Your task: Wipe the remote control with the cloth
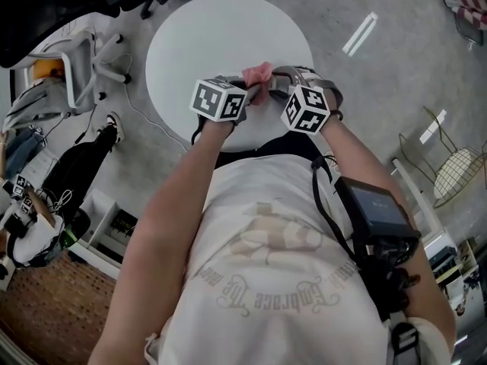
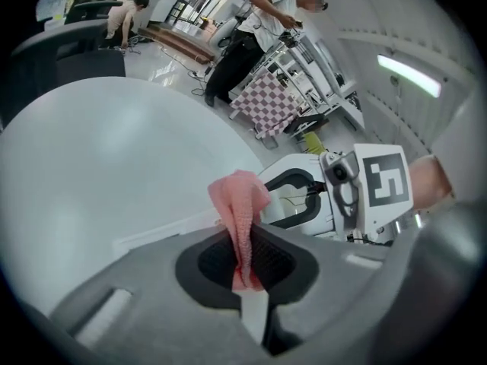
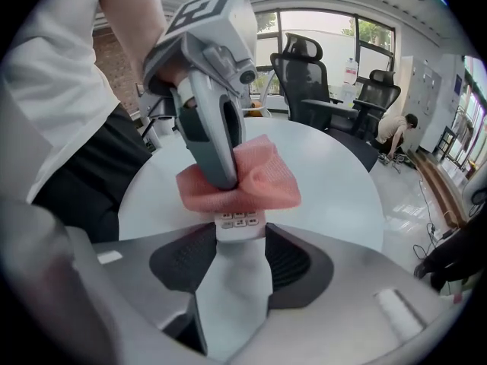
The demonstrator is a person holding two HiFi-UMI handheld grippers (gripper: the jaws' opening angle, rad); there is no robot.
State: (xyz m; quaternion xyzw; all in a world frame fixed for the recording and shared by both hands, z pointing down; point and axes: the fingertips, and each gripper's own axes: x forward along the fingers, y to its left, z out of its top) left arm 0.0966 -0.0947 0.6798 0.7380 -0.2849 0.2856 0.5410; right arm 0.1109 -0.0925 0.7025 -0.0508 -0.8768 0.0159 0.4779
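**Right claw** (image 3: 240,243): closed on the near end of the remote control (image 3: 239,220). The two pads press its long sides. The white body, with its rows of buttons, runs straight out from between them. Its long axis lies in line with the way the claw points, downward and away from the person.

**Just beyond the pads:** a short stretch of buttons is bare. Past that, the remote passes under the cloth (image 3: 259,179), a pink waffle-knit rag bunched over its far part, so the far end cannot be seen.

**Left claw** (image 2: 242,258): closed on a fold of that cloth. It stands to the right claw's upper left and crosses the remote's axis at a slant, its tip set in the cloth right over the remote. Whether the cloth bears firmly on the plastic cannot be told.

**Beyond and beneath both claws:** the round white worktop (image 3: 342,181). The remote appears to be held above it, not laid on it.

**Judgement:** the wipe turns on one line, the remote's length. The left claw is nearer the covered part and carries the cloth. The stroke should therefore run along that axis, toward or away from the right claw's pads, with the right claw as the steady hold. A stroke across the axis would likely slip the cloth off the narrow body
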